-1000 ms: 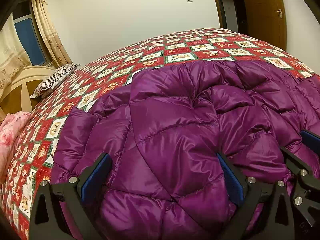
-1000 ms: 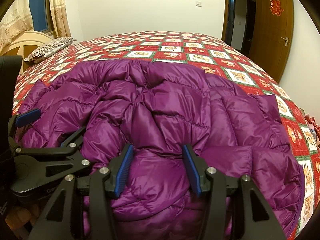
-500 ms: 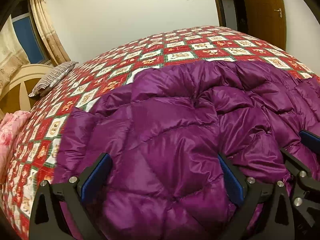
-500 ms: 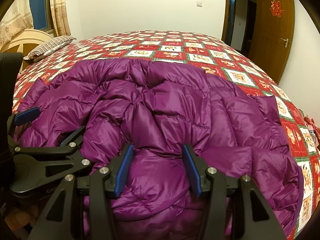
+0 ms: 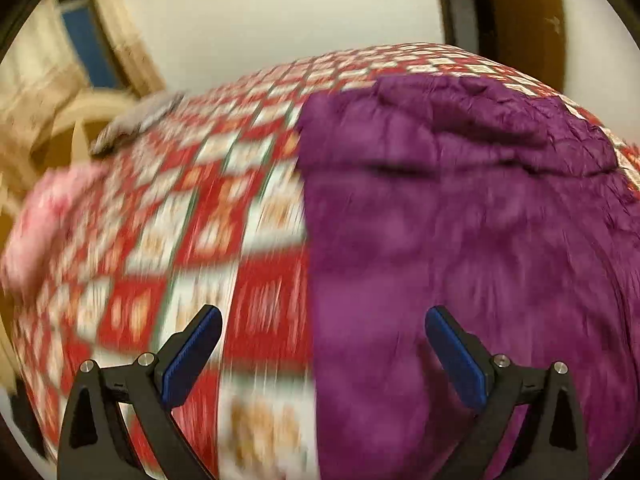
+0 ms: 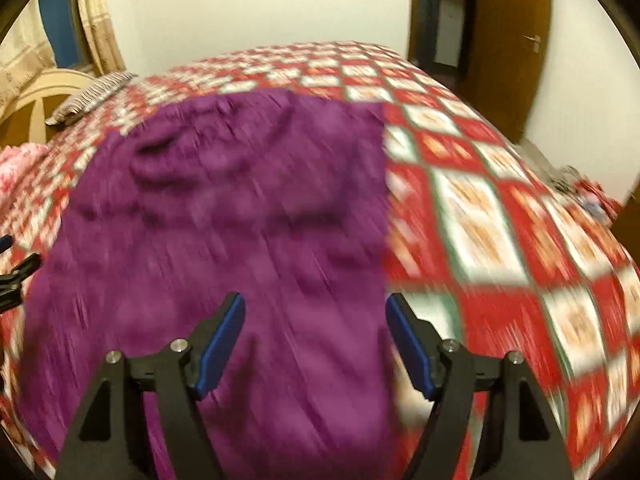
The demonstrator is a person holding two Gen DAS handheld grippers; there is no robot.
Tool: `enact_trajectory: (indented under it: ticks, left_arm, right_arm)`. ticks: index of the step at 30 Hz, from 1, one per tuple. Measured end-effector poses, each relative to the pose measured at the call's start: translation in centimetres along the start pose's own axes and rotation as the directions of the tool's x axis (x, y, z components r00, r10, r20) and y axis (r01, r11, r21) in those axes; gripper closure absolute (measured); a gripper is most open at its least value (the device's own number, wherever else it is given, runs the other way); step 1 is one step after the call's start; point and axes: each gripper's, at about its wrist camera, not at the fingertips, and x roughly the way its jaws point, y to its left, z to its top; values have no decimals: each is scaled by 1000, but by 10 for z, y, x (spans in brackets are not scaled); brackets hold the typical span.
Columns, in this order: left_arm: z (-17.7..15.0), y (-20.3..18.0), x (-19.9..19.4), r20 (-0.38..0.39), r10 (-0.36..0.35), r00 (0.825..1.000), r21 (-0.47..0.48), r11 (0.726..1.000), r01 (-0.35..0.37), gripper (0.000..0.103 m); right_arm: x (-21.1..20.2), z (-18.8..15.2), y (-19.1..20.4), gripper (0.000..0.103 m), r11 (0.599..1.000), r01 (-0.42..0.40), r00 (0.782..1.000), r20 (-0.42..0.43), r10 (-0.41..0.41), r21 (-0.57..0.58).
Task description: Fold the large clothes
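A purple padded jacket (image 5: pixel 460 240) lies spread on the bed; it also shows in the right wrist view (image 6: pixel 224 216). Both views are motion-blurred. My left gripper (image 5: pixel 323 344) is open and empty, straddling the jacket's left edge, its left fingertip over the quilt. My right gripper (image 6: pixel 316 332) is open and empty, over the jacket's right edge. The tip of the left gripper (image 6: pixel 12 276) shows at the far left of the right wrist view.
The bed carries a red, white and green patchwork quilt (image 5: pixel 192 240). A striped pillow (image 6: pixel 86 98) lies by the cream headboard (image 6: pixel 36 96). Pink bedding (image 5: pixel 44 216) lies at the left side. A wooden door (image 6: pixel 516 40) is at the back right.
Both grippers have let go of the jacket's bunched near part and pulled back and apart; the right jaws opened wider. The jacket now lies flatter, with straight side edges.
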Motion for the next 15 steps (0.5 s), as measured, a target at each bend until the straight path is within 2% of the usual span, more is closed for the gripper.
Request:
enact_trajectory:
  ticks: [3,7,9,10,11,12,13,14,15]
  left_arm:
    - [-30,2,-5,-9,-33,999,-50,998,32,1]
    - [-50,-9,-1,-14,-87,996,-73,994,85,3]
    - [-57,-14,-2,-2,-131,991,-70,989,131,22]
    - [-58,-15,-4,12,-183,983,-74,980,183,48]
    - [-58,-17,-8,20,-205,979,-67,976,205,84]
    - [-55,-21,-13,21,-230,973,-33,972,231,93]
    - [-55,-24,-19,30,-228,973,-14,973,229,95]
    - [-54,-25,-28,49,-224,973,-3,974,224,97]
    - [-52,-22,-39,83,-233,969,5,972,234,97]
  right_arm:
    - [-14,-41,-19,28,996,-37,999,-31,39,80]
    - [-24,-77,-29,28,994,-32,999,-34,35,102]
    - [-28,-87,-31,30,997,-25,1000,-14,27,76]
    - [-30,-90,-29,34,998,-20,1000,-3,21,57]
    - [-30,-91,-32,45,999,-21,1000,10,20,48]
    - [-30,-91,-38,55,998,-35,999,13,34,52]
    - [-32,-88,-46,86,995,-81,997,14,80,63]
    - [-36,-86,-53,93,988,-132,991,17,131,80]
    - [-39,-85,-58,94,986,-145,989,24,144,82]
